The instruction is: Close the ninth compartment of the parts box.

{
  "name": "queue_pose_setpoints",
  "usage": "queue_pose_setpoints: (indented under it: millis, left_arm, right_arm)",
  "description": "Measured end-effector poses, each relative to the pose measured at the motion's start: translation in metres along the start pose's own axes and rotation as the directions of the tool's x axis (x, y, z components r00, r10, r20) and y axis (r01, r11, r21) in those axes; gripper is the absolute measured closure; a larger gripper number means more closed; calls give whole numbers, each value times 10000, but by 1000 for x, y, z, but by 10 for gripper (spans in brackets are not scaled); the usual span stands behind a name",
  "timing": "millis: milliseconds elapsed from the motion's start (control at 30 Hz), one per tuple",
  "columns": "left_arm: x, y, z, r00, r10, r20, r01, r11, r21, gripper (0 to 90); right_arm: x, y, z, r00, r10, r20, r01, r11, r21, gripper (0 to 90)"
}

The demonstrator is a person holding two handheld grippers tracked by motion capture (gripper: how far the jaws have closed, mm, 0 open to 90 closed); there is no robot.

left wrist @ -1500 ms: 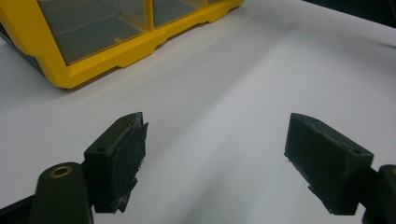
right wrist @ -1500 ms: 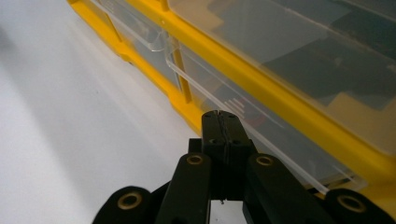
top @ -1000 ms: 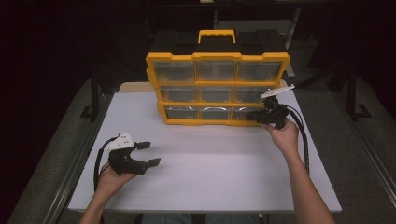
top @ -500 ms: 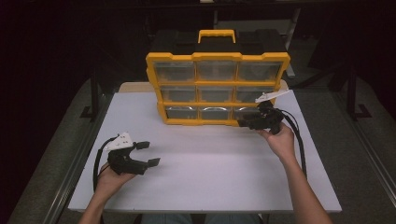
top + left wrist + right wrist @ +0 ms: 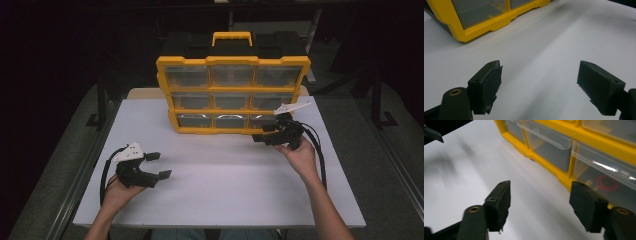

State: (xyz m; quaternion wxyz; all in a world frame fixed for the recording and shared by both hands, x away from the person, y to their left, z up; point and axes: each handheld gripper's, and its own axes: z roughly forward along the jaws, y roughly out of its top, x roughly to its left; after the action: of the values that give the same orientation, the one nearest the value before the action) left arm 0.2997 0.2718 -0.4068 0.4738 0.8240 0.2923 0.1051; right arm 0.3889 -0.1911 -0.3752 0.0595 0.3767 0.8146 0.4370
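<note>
A yellow organiser [image 5: 232,62] with clear drawers in three rows stands upright at the back of the white table [image 5: 225,185]. My right gripper [image 5: 261,134] is open and hovers just in front of the bottom row's right drawer [image 5: 260,121], jaws pointing left. In the right gripper view that drawer [image 5: 604,176] holds a red ring [image 5: 607,182], and the open gripper [image 5: 540,205] has nothing between its jaws. My left gripper [image 5: 159,165] rests open at the table's front left, far from the organiser [image 5: 474,22], and in its own view the gripper [image 5: 539,82] is empty.
The organiser has a yellow carry handle [image 5: 231,37] on top. A tan board [image 5: 142,93] pokes out behind it at the left. Metal rails [image 5: 85,165] run along both table sides. The surroundings are dark.
My right gripper has shifted left and a little toward the person along the organiser's bottom row, its jaws turning leftward. The left gripper has stayed put.
</note>
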Motion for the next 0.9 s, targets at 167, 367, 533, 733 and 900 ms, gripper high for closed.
queue_pose_setpoints:
  millis: [167,367,533,733,900]
  left_arm:
    - [0,0,0,10000,5,-21,-5,10000,37,193]
    - [-2,0,2,10000,42,8,-42,10000,19,194]
    - [0,0,1,10000,-43,11,43,10000,-3,194]
    - [0,-1,0,10000,-40,26,40,9999,93,194]
    - [1,-3,-5,10000,-86,0,86,9999,83,194]
  right_arm:
    - [3,-8,-2,9999,117,-84,-118,9999,-70,265]
    - [8,-15,-4,9999,94,-112,-94,9999,-58,214]
    - [13,-21,-6,9999,19,-153,-18,10000,39,189]
    - [16,-31,-12,10000,-57,21,57,10000,-32,160]
    - [16,-38,-18,9999,75,122,-73,9999,-125,147]
